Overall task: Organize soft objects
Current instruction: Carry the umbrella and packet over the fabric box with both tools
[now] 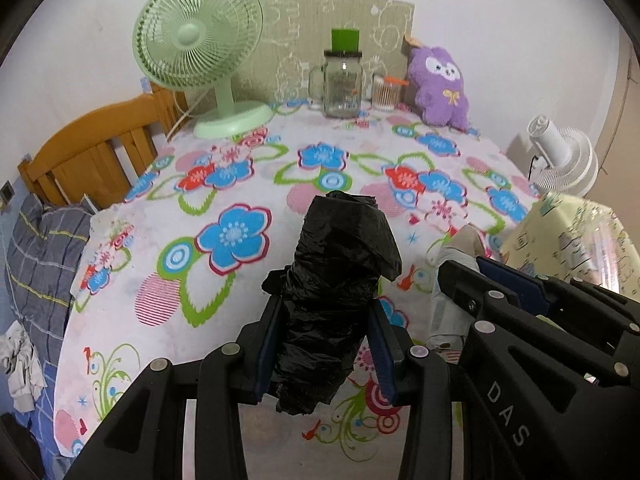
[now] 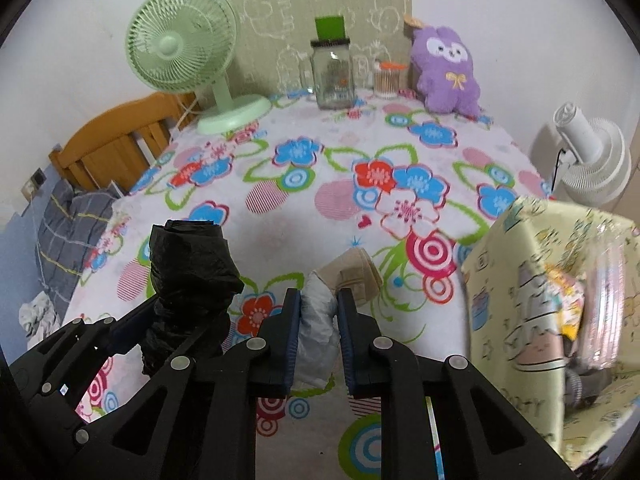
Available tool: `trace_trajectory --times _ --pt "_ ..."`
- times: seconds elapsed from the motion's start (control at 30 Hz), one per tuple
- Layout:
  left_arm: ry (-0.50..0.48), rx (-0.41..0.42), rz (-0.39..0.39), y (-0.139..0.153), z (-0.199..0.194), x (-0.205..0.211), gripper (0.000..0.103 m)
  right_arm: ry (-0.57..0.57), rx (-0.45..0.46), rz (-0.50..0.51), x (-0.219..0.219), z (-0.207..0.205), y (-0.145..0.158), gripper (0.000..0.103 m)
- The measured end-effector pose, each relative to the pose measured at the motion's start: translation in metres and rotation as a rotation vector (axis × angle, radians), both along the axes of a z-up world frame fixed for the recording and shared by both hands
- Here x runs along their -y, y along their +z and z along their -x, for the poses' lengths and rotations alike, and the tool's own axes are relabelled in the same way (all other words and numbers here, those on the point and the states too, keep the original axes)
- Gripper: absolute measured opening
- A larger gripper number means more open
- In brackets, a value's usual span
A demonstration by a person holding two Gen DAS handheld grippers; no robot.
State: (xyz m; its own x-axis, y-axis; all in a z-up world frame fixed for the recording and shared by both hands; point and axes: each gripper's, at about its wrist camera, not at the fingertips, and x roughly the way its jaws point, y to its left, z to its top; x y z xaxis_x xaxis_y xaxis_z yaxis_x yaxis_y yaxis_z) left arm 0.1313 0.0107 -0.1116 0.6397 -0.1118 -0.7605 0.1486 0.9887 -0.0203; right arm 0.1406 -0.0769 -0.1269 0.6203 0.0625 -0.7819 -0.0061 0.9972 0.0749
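far edge of table (image 1: 168, 332): desk fan (image 1: 200, 52) left | glass jar (image 1: 343, 84) centre | plush toy (image 1: 438, 84) right || near: plastic bag roll (image 1: 336, 292) left, between left gripper (image 1: 326, 344) fingers | pale bundle (image 2: 320, 320) right of it, between right gripper (image 2: 318, 344) fingers | storage box (image 2: 532, 300) near right

The left tongs (image 1: 326, 344) clamp a roll of black plastic bags (image 1: 338, 280) between blue pads, the roll standing above a surface (image 1: 132, 344) draped in a flowered cloth. Just to the right, the right tongs (image 1: 472, 280) grip a pale grey-and-beige bundle (image 1: 452, 264), beside a yellow patterned storage box (image 1: 560, 236). At the far edge stand a green fan (image 1: 200, 40), a glass mug jar (image 1: 342, 84), a cotton swab tub (image 1: 386, 92) and a purple plush toy (image 1: 440, 88). A white fan (image 1: 560, 156) sits at right.
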Motion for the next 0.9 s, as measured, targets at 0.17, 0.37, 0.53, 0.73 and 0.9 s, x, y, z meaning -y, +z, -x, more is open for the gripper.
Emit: trace_trajectory --times 0.17,0.37,0.53,0.73,0.9 --pt "0.005 0.051 0.011 0.019 0.009 0.003 0.042 0.013 0.048 0.015 0.001 0.008 0.021 0.021" --pt "-0.002 0.111 0.010 0.043 0.021 0.007 0.042 0.014 0.109 0.014 0.006 0.020 0.047 0.021" --pt "-0.010 0.152 0.011 0.059 0.029 0.012 0.042 0.014 0.151 0.014 0.010 0.030 0.065 0.021" --pt "-0.026 0.179 0.007 0.070 0.035 0.021 0.042 0.008 0.190 0.015 0.018 0.041 0.081 0.021" --pt "-0.049 0.193 0.004 0.075 0.039 0.035 0.042 -0.006 0.206 0.006 0.032 0.047 0.087 0.021"
